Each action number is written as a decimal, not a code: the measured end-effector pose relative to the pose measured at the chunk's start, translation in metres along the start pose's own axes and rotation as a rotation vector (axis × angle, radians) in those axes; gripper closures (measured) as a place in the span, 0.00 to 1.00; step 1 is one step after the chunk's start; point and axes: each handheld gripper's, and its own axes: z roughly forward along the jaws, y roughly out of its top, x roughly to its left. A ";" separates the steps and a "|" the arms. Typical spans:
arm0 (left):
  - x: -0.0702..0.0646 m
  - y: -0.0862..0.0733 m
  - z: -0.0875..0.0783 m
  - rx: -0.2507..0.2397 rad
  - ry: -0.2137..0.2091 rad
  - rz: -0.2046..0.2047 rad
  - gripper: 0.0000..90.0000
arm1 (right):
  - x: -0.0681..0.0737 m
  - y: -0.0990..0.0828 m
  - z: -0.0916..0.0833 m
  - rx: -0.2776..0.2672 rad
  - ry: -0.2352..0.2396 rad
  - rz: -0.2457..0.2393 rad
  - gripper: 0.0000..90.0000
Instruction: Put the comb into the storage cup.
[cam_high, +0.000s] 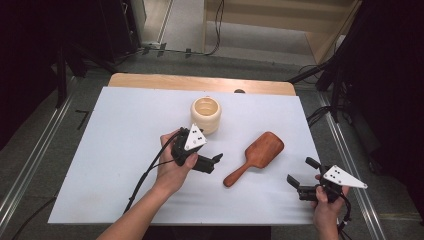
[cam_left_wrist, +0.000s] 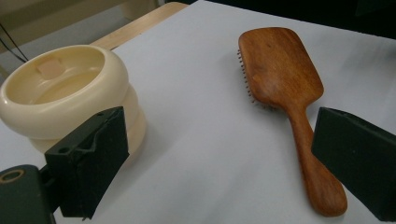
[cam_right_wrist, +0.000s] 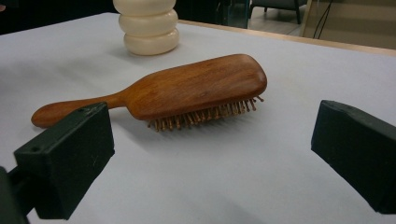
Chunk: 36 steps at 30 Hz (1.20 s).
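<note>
The left hand-held gripper (cam_high: 214, 161) hovers over the middle of the desk (cam_high: 115, 150), its jaws spread wide with nothing between them, and the right hand-held gripper (cam_high: 299, 176) sits near the desk's front right corner, likewise wide open and empty. The desk is covered by a pale sheet, with a strip of bare wood showing along its far edge. On the sheet, toward the far side and just beyond the left hand-held gripper, stands a cream ribbed pot (cam_high: 206, 114), upright, its mouth open to the high view and its body made of stacked rounded rings; in the left gripper view the pot (cam_left_wrist: 65, 93) rises close behind that gripper's left jaw. Right of centre lies a wooden paddle hairbrush (cam_high: 256, 157), bristles down and smooth back up, its broad head pointing away toward the far right and its slim handle pointing toward the person. The hairbrush lies between the two hand-held grippers and touches neither. In the left gripper view the hairbrush (cam_left_wrist: 285, 98) lies ahead, its handle end beside the right jaw; in the right gripper view it (cam_right_wrist: 187, 91) lies crosswise ahead of the open jaws, short brown bristles showing under the head, with the pot (cam_right_wrist: 148, 25) standing farther off behind it.
</note>
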 end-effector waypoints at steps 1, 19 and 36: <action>-0.001 0.001 0.001 0.001 -0.003 0.001 0.05 | 0.000 0.000 0.000 0.000 0.000 0.000 0.00; -0.012 0.009 0.024 0.052 -0.036 0.023 0.05 | 0.000 0.000 0.000 0.004 0.005 -0.003 0.00; -0.020 0.013 0.047 0.110 -0.072 0.017 0.05 | 0.000 0.000 0.001 0.006 0.008 -0.004 0.00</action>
